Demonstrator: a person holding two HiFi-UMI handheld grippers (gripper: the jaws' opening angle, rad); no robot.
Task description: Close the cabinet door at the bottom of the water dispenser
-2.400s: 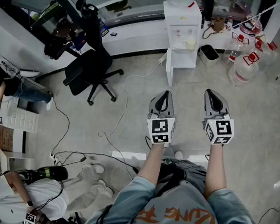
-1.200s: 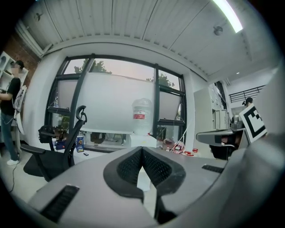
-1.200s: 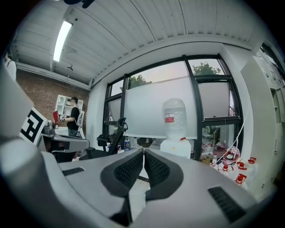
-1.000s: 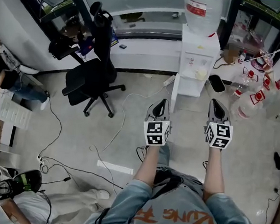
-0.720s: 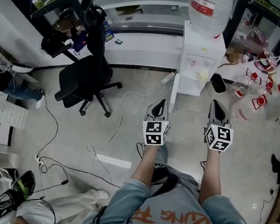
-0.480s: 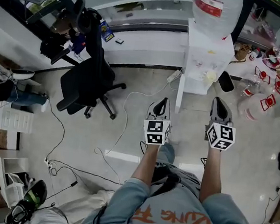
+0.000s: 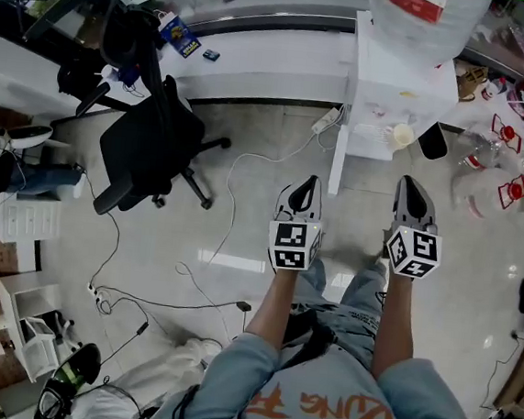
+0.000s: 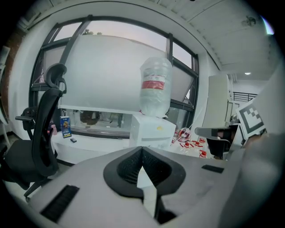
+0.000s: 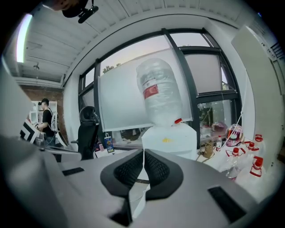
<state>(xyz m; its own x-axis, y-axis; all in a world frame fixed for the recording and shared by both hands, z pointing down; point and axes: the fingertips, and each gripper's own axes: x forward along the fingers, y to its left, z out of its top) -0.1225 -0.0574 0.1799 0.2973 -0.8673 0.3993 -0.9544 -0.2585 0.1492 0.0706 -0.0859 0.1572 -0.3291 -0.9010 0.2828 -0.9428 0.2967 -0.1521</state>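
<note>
Floor [image 7: 146,266] is pale tile and fills most of the head view. A long white counter [image 7: 267,62] runs along the window wall at the top. A black chair [image 7: 148,152] stands left of centre, in front of the counter.

The dispenser [image 7: 394,79] is a white box at the counter's right end, with a big clear bottle [image 7: 429,8] with a red label upside down on top. Both gripper views look straight at it, bottle above and white body below.

The door [image 7: 337,161] is at the dispenser's base, on its left side. It is swung out toward me and seen edge-on as a thin white slab (so open, not shut).

I'm holding both grippers side by side, pointing at the dispenser. The left gripper [image 7: 309,179] has its tip near the door's free edge, not touching. Its fingers [image 8: 129,167] are pressed together with nothing between them. The right gripper [image 7: 410,183] is in front of the dispenser's base and apart from it. Its fingers [image 9: 156,169] are also pressed together and empty.

A white cable [image 7: 234,211] trails across the floor from a power strip [image 7: 326,120] by the door. Some empty jugs [image 7: 508,186] with red handles lie at far right.
</note>
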